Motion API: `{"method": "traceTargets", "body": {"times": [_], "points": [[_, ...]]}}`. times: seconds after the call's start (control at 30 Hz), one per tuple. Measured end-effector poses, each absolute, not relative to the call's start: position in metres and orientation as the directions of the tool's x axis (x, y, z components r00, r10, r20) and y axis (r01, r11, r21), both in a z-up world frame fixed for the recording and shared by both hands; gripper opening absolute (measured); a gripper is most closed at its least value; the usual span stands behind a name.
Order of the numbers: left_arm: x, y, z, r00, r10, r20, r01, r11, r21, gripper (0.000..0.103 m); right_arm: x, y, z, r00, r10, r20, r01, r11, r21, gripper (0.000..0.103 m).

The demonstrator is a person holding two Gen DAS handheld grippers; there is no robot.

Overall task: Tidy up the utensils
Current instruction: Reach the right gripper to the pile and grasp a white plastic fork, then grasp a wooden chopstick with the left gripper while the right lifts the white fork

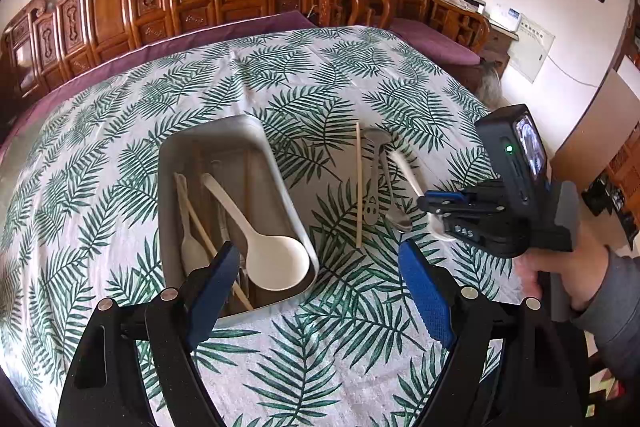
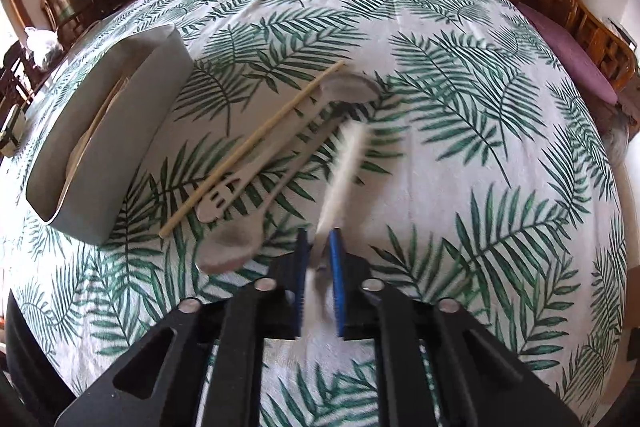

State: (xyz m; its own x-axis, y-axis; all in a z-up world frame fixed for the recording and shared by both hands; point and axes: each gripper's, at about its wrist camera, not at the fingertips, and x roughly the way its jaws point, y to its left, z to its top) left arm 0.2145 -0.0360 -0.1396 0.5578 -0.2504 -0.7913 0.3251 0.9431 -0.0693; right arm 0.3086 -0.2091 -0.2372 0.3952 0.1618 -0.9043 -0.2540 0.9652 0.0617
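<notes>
White spoon (image 2: pixel 344 167) — on worktop (image 2: pixel 460 131), right of metal spoon (image 2: pixel 236 243), fork (image 2: pixel 224 199), chopstick (image 2: pixel 256 143) | right tool (image 2: pixel 319 247) clamped on its bowl end | left tool (image 1: pixel 320 267) wide, empty, over tray (image 1: pixel 276 163) of utensils

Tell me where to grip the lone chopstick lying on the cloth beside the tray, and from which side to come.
Grip the chopstick near its far end, coming straight down from above with the pads across its width. It lies flat on the tablecloth, and the metal spoon crowds its near half on the right; the far end has bare cloth on both sides.
</notes>
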Motion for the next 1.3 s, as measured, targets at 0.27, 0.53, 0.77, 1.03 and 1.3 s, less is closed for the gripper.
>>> {"method": "traceTargets", "body": {"times": [0.27,0.53,0.77,1.03,1.3], "points": [[0.226,-0.055,-0.141,0.547,-0.252,-0.799,0.350,0.935,-0.055,0.078,0.292,-0.237,-0.235,0.387,0.172,-0.906,-0.242,0.967,0.080,0.007],[0.254,-0.086,-0.144,0.525,-0.269,-0.808,0.393,0.918,-0.051,0.078,0.283,-0.261,-0.235,0.399,0.179,-0.899,-0.212,0.972,0.099,0.007],[0.292,-0.112,-0.160,0.458,-0.300,-0.837,0.421,0.902,-0.094,0.057,0.280,-0.271,-0.235,0.404,0.210,-0.890,-0.210,0.969,0.133,0.007],[0.329,-0.137,-0.193,0.385,-0.266,-0.884,0.434,0.897,-0.081,0.030,0.273,-0.284,-0.218,0.428,0.252,-0.868,-0.220,0.960,0.170,0.007],[0.352,-0.151,-0.211,0.362,-0.226,-0.904,0.436,0.898,-0.050,0.017,0.267,-0.292,-0.203,0.453,0.271,-0.849,-0.217,0.957,0.190,0.007]]}}
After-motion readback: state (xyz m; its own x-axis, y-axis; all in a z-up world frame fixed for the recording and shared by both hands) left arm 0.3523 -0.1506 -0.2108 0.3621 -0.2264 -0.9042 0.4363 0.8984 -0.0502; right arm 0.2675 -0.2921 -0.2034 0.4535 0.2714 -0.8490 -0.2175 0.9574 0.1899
